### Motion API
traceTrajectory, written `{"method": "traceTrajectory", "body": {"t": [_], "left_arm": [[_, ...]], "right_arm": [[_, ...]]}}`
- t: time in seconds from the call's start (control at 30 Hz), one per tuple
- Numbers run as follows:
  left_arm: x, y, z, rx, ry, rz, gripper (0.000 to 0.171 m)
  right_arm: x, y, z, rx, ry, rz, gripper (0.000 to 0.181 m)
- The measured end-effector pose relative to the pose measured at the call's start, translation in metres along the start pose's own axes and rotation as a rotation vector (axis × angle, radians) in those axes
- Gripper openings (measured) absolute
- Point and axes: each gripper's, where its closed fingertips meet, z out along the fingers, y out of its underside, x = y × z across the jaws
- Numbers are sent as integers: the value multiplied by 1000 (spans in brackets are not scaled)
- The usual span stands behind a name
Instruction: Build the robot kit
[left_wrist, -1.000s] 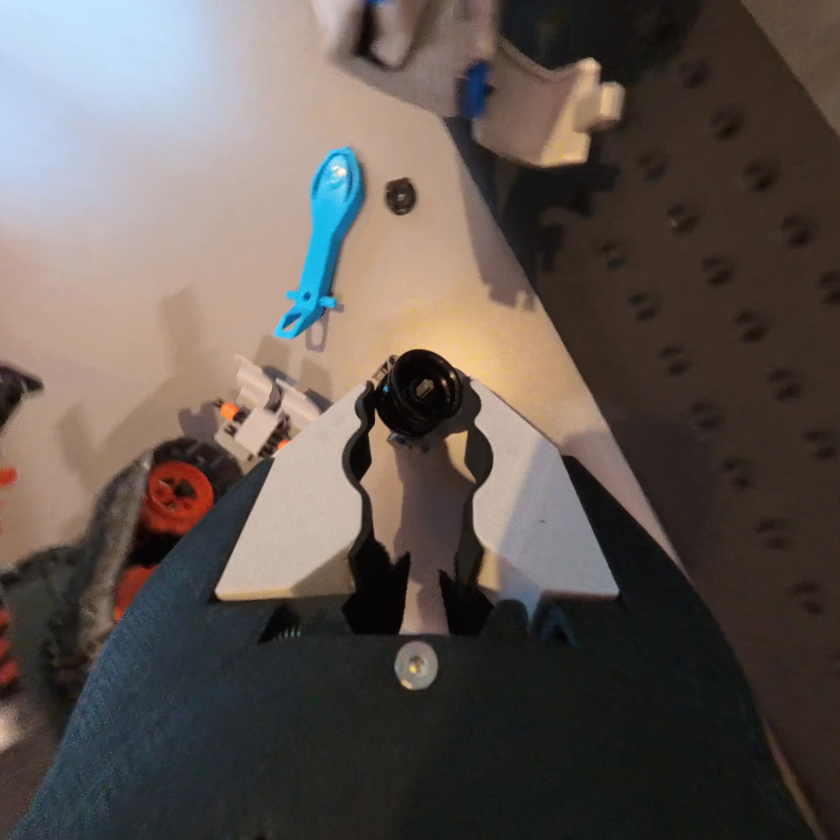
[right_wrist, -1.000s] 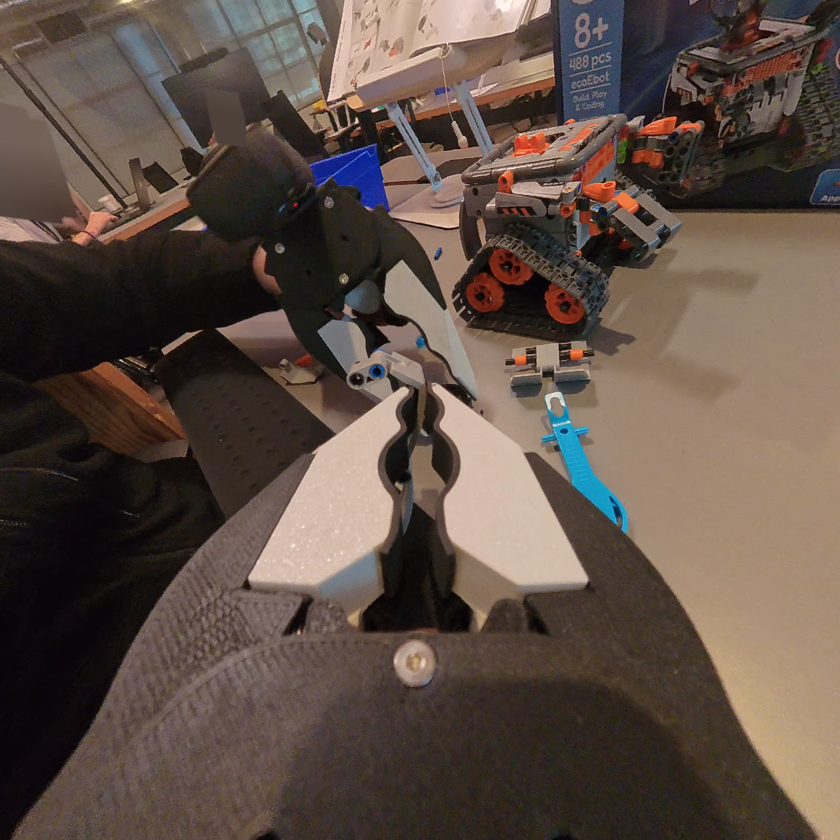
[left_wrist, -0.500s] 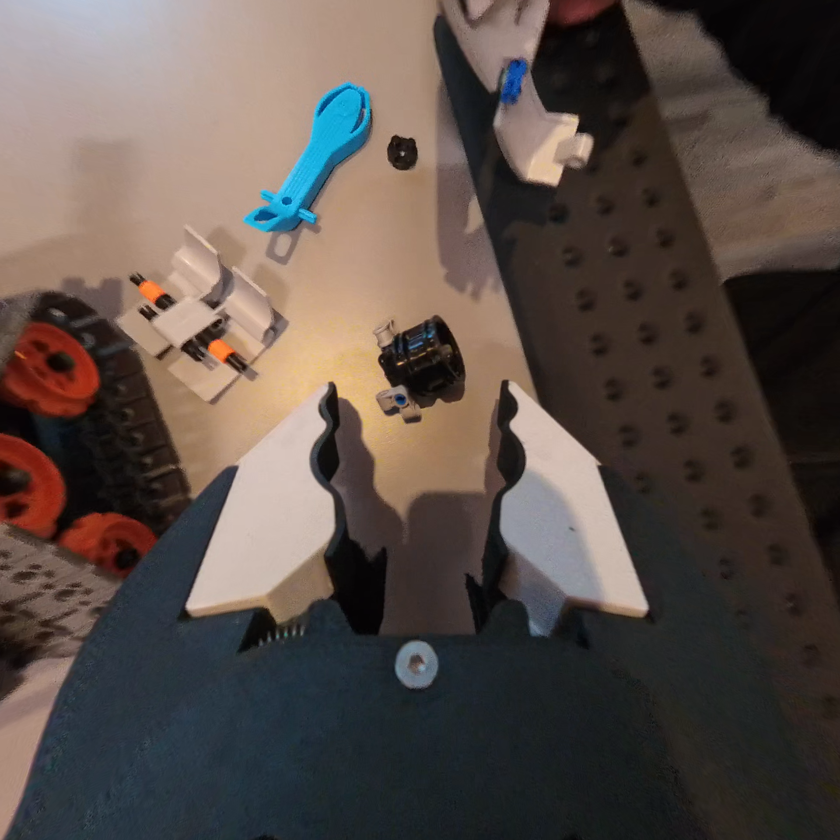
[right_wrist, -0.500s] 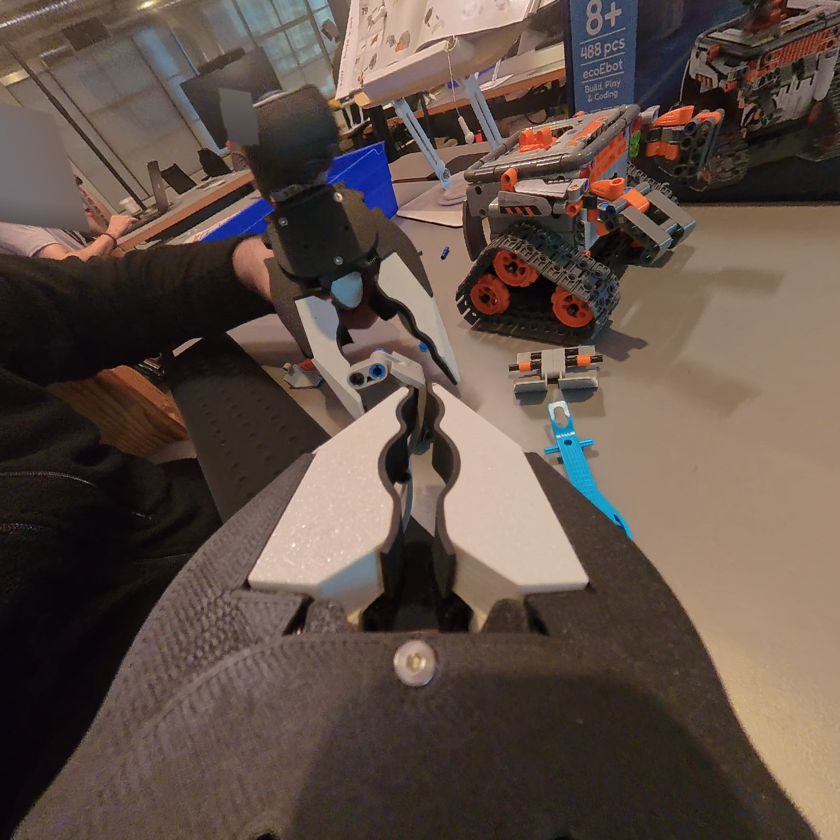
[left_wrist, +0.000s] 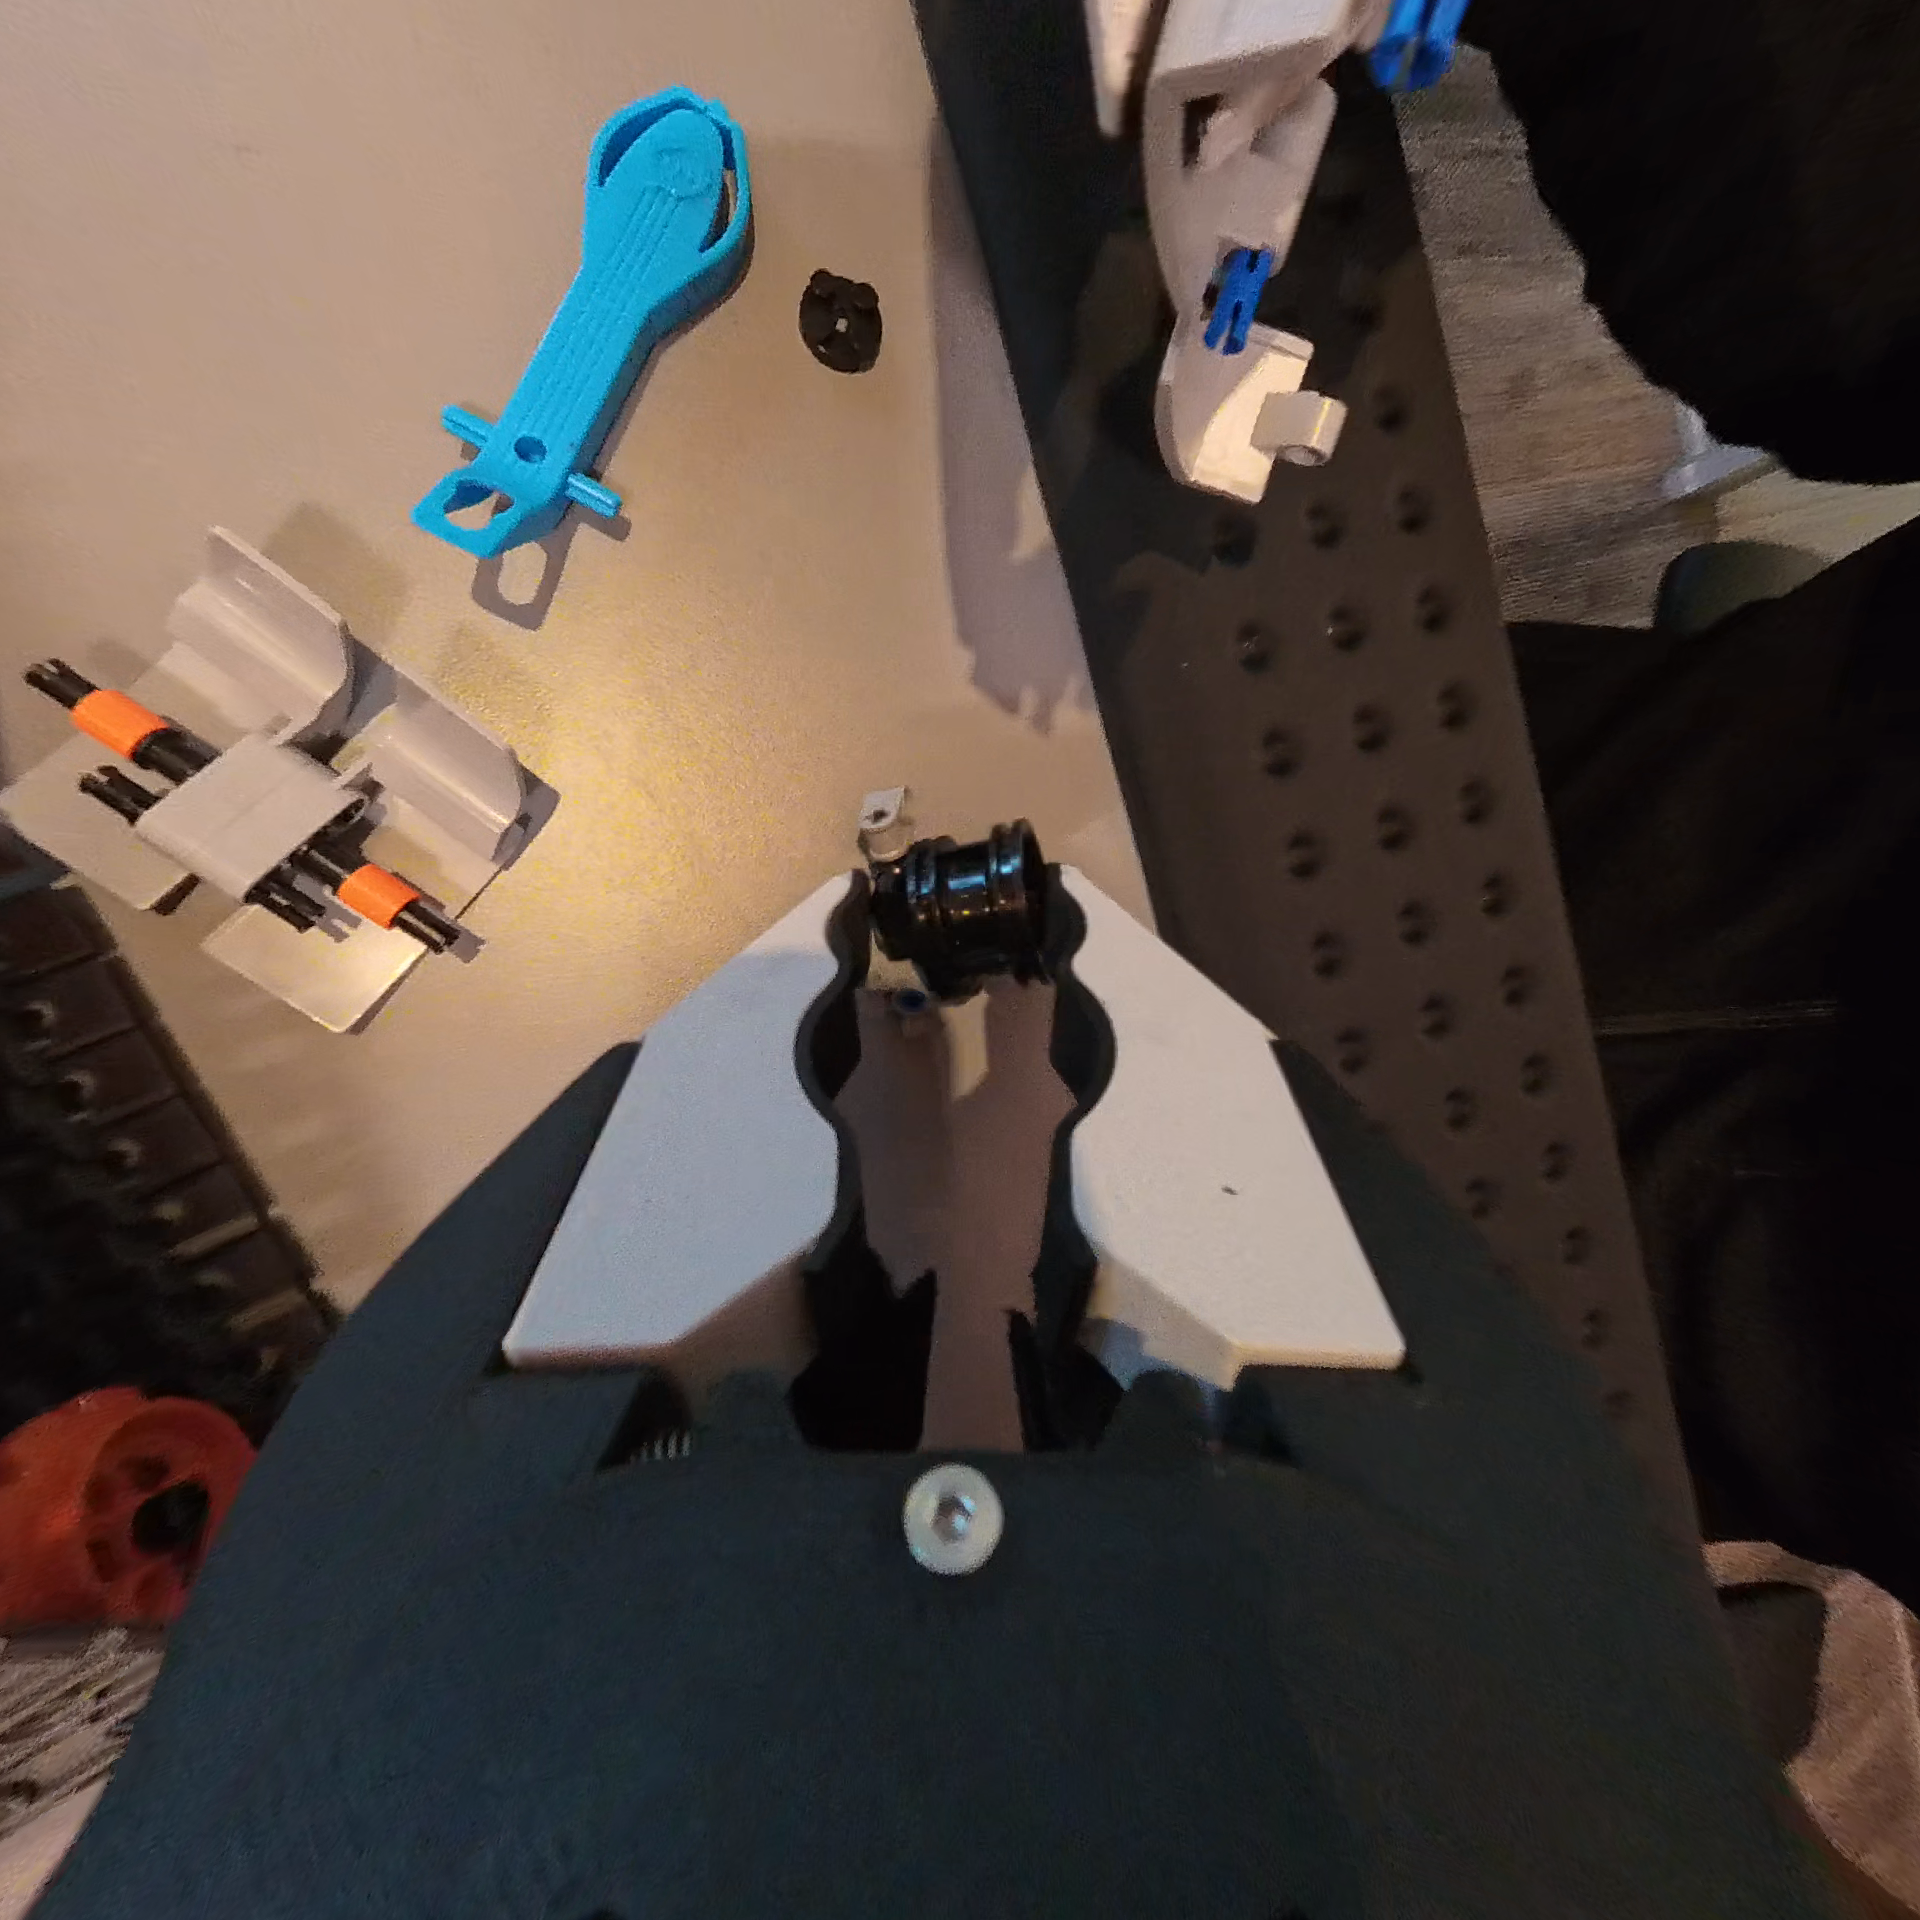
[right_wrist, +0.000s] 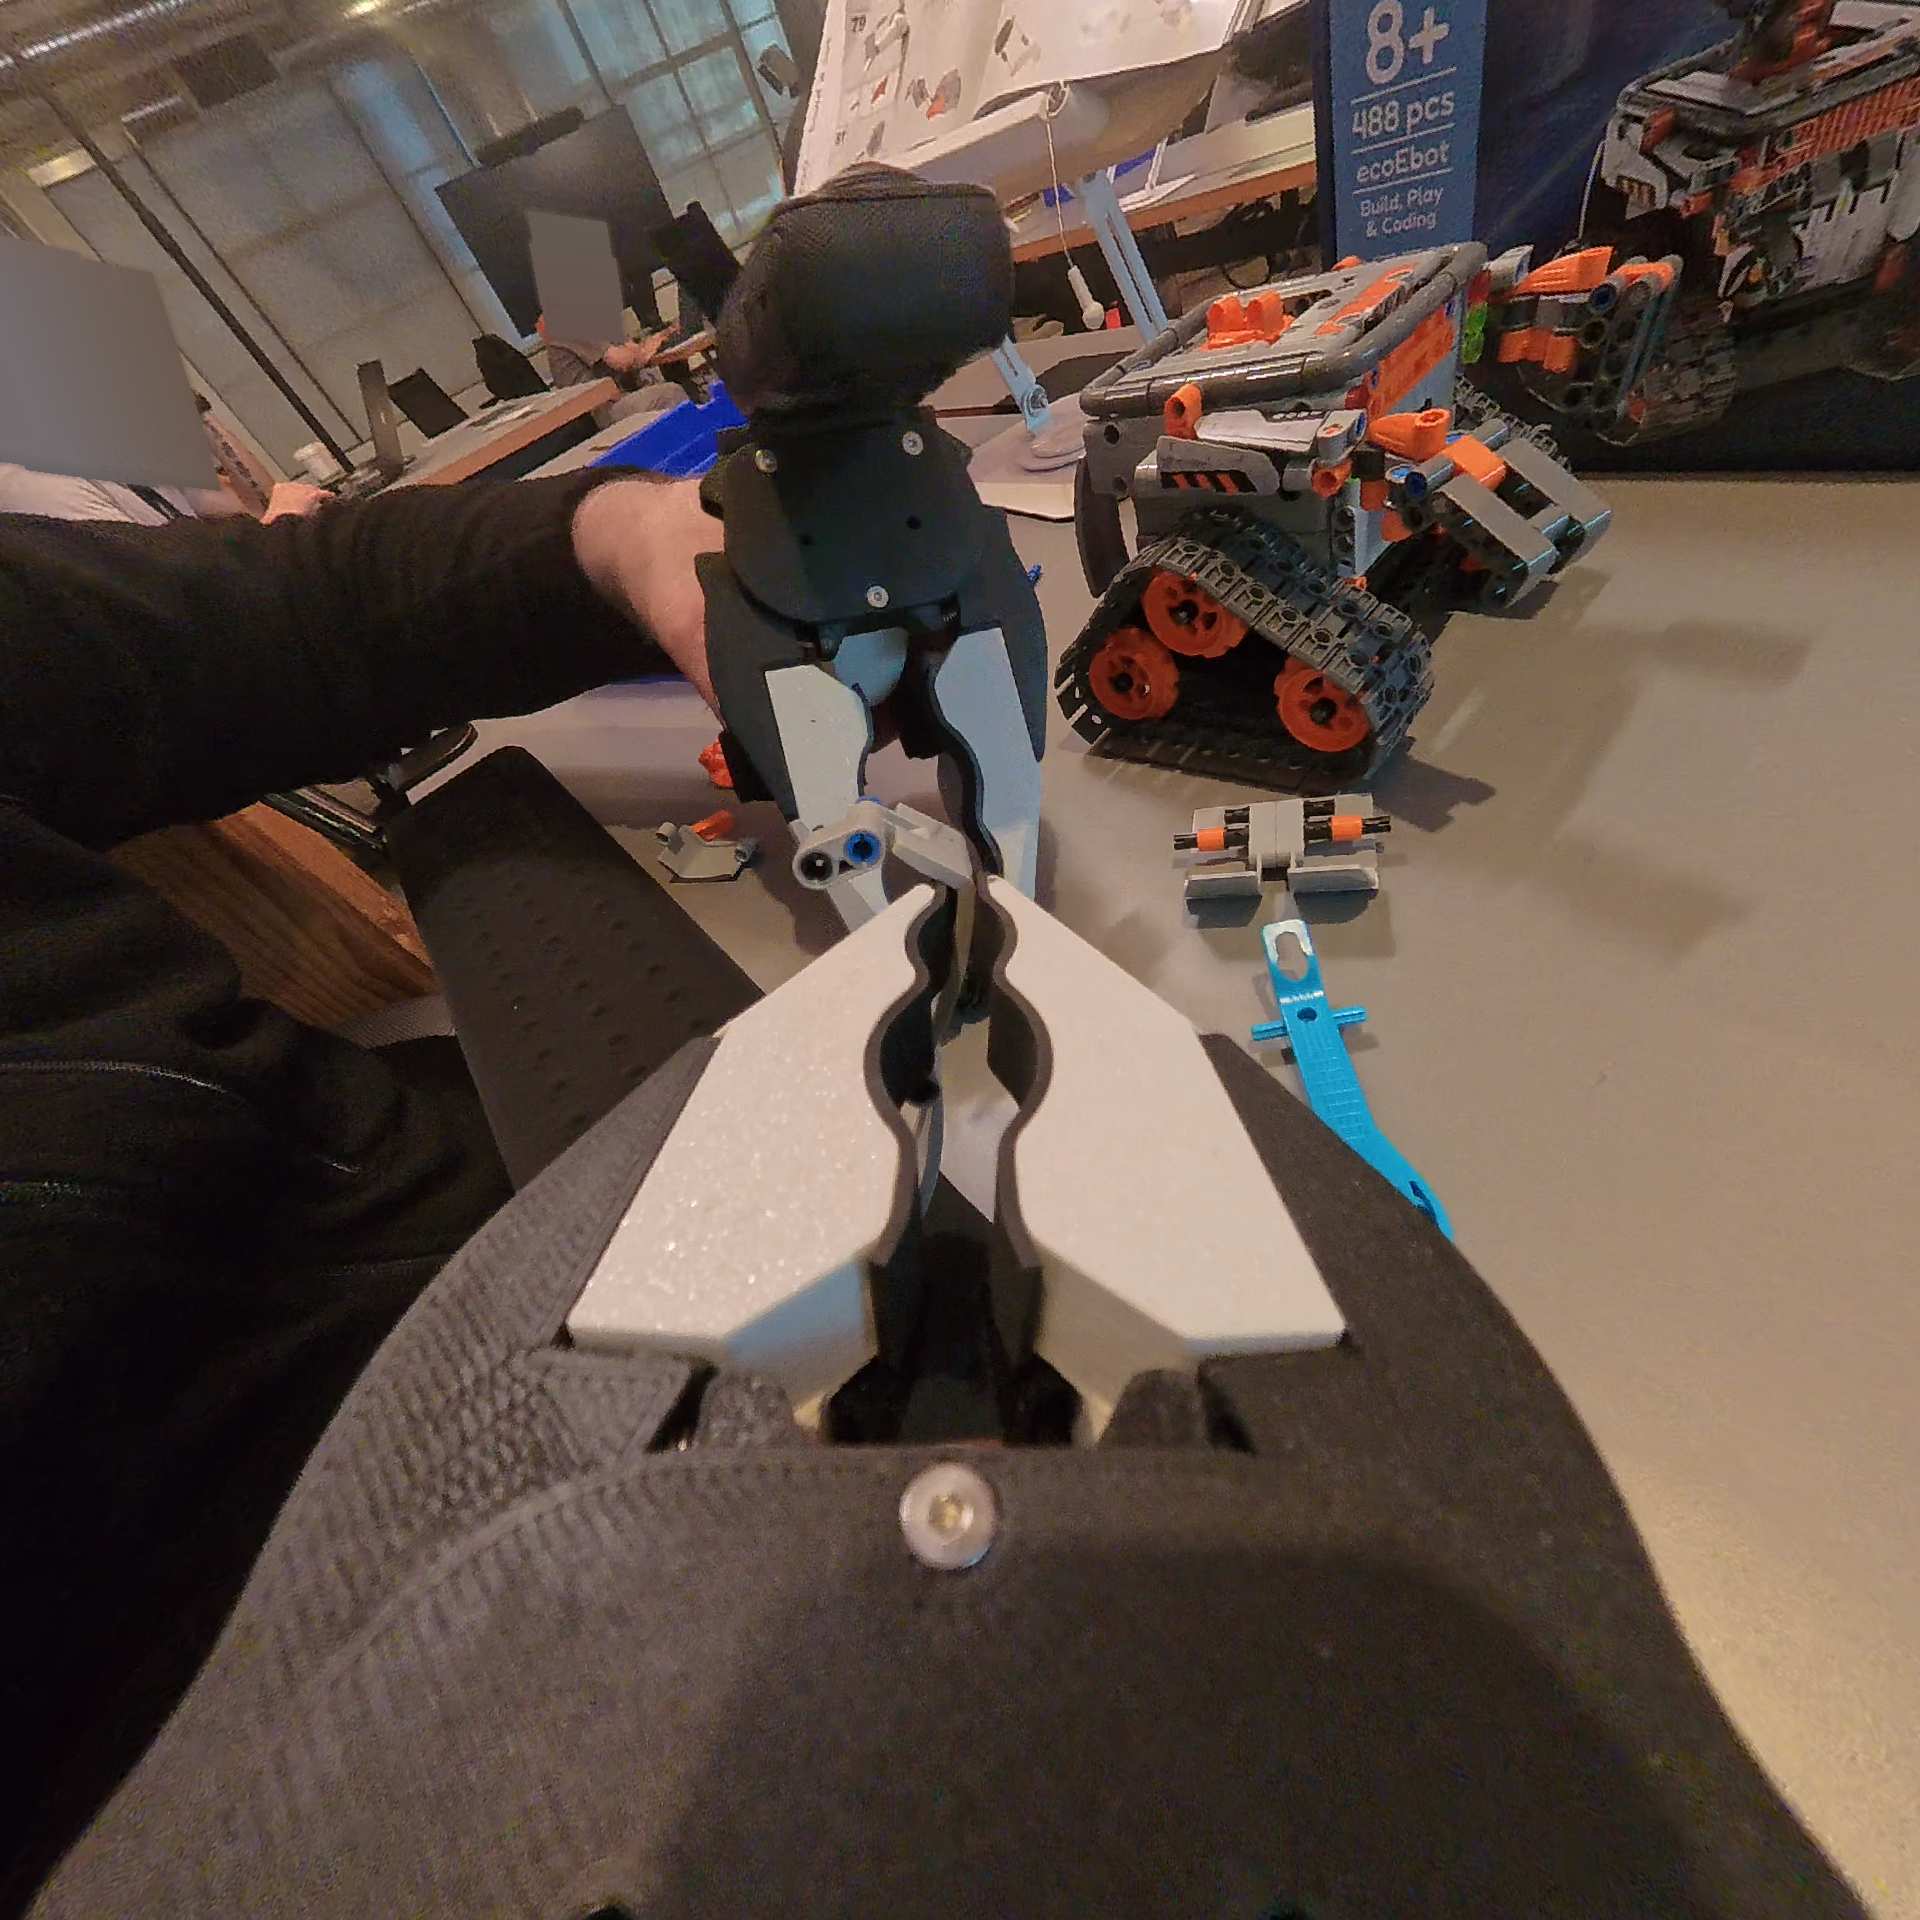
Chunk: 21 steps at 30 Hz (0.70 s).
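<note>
My left gripper (left_wrist: 961, 914) pinches the black wheel hub (left_wrist: 966, 902) near the desk (left_wrist: 260, 208) edge beside the black perforated mat (left_wrist: 1382, 831). My right gripper (right_wrist: 961, 914) is clamped on a grey connector piece (right_wrist: 883, 844) (with blue pin), raised above that edge.

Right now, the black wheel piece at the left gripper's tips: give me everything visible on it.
The black wheel hub is a small glossy plastic cylinder with raised ribs around its ends. It lies on its side between the fingertips of the left gripper, which look closed on it. A small grey connector with a blue pin sticks out behind and under it. It sits over the beige table, near the perforated black strip; whether it touches the table is unclear.
</note>
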Motion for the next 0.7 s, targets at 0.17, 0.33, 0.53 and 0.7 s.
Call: {"method": "traceTrajectory", "body": {"t": [0.17, 0.33, 0.53, 0.7], "left_arm": [[-6, -7, -5, 70, -62, 4, 29], [0, -51, -52, 403, -210, 110, 30], [16, -93, -113, 693, -375, 207, 29], [26, -103, -126, 770, -443, 256, 30]], "right_arm": [[-1, -2, -1, 11, -3, -4, 0], [-1, -14, -1, 77, 25, -20, 0], [-7, -48, 12, 216, 83, -64, 0], [-6, -76, 9, 360, 175, -105, 0]]}}
